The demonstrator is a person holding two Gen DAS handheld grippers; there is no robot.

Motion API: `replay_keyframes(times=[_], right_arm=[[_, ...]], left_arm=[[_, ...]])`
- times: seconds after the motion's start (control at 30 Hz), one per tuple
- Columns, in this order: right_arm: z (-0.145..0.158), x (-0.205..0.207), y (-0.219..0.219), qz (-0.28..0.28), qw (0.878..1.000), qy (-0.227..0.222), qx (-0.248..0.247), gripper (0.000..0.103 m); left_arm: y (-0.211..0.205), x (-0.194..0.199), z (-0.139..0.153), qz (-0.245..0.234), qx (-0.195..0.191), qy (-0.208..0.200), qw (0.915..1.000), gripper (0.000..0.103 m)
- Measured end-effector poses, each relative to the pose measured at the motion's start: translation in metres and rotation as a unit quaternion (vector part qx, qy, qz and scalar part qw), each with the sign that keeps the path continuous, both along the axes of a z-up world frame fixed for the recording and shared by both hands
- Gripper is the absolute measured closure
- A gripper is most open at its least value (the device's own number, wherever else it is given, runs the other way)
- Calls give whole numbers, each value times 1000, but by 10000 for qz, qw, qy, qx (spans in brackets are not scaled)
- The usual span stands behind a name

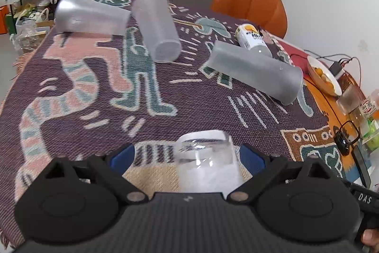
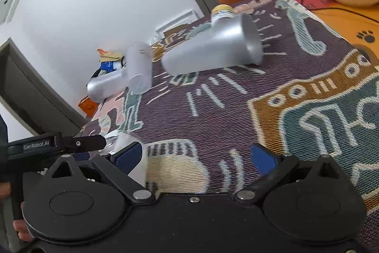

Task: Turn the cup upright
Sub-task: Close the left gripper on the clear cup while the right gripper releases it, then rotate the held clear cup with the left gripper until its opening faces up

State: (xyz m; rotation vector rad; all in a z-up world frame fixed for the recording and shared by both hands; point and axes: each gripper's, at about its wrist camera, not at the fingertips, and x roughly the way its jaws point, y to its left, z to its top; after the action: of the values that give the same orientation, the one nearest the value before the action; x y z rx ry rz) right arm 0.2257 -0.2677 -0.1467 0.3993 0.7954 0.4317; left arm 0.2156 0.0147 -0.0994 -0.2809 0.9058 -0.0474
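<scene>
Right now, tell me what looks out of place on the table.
Three frosted cups lie on their sides on the cloth: one far left, one in the middle, one right resting against a can. A clear cup sits between the open left gripper's fingers.

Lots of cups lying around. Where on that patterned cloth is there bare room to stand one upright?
The widest free patch is the middle of the cloth, between the clear cup in the open left gripper and the three tipped cups. Room also lies ahead of the right gripper. It is crowded at the far side: silver cup, frosted cup, grey cup, can.
</scene>
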Motion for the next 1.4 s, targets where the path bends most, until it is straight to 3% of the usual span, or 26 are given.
replay_keyframes(times=[0.47,0.57,0.63,0.73,1.17,1.4], right_arm=[[-25,23,-29,-130,9995,178,220,3],[-26,25,-32,-127,9993,166,297,3],[-27,26,-34,-121,9992,160,348,3],[-26,26,-34,-147,9991,163,371,3],[-15,14,-32,-209,9991,18,356,3],[-12,12,-29,-199,9992,-5,344,3]], left_arm=[[-29,49,-26,-148,679,748,9948,10],[-26,54,-29,-168,690,896,9934,19],[-25,57,-30,-205,662,990,9927,36],[-27,56,-28,-259,617,1001,9927,38],[-30,46,-12,-296,620,641,9956,39],[-26,51,-21,-224,638,751,9949,26]])
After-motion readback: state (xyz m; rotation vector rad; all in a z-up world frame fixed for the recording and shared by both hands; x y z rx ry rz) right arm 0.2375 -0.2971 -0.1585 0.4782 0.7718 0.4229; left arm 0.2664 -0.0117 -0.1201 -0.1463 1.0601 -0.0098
